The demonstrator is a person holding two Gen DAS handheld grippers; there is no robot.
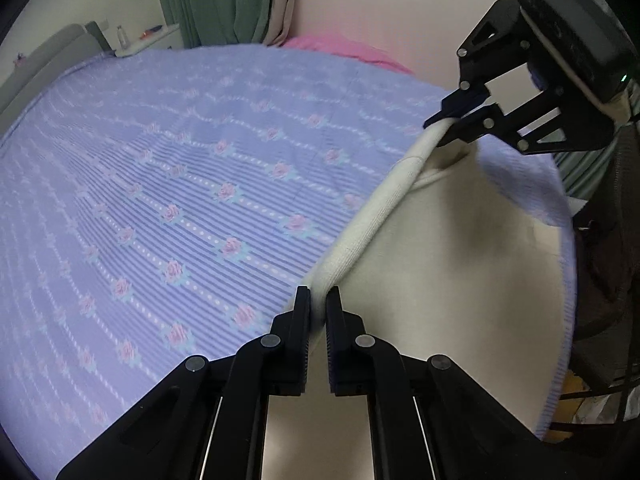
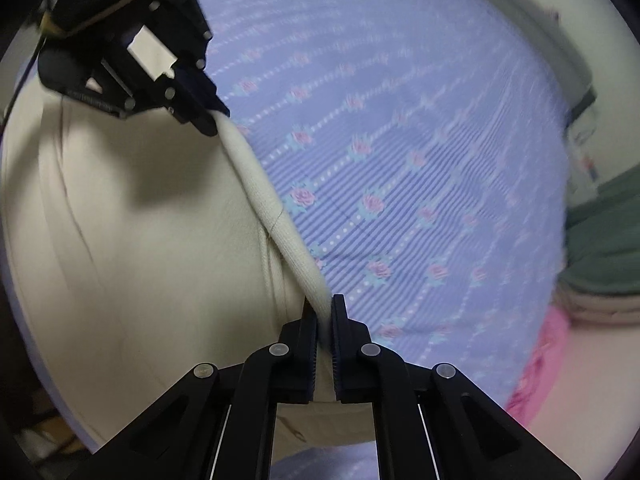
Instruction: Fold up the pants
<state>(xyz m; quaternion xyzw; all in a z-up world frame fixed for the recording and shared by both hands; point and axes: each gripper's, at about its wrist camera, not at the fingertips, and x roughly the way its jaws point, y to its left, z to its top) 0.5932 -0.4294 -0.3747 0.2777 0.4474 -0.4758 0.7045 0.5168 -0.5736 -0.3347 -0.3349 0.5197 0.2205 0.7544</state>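
Lavender bedspread (image 1: 180, 184) with stripes and small pink roses covers the bed, and the cream pants (image 1: 440, 280) lie on its near side. Their ribbed waistband (image 1: 372, 208) is stretched taut in a straight line between the two grippers, with the smooth, softly creased body of the cloth falling away below it. The left gripper (image 1: 318, 304) has its fingers closed on one end of the waistband; the right gripper (image 2: 325, 312) is likewise clamped on the other end. A pink cloth (image 1: 348, 50) sits at the far edge of the bed by the pale wall. Green curtains (image 1: 212, 0) hang behind, beside a white shelf (image 1: 148, 40) holding a small bottle (image 1: 121, 36).
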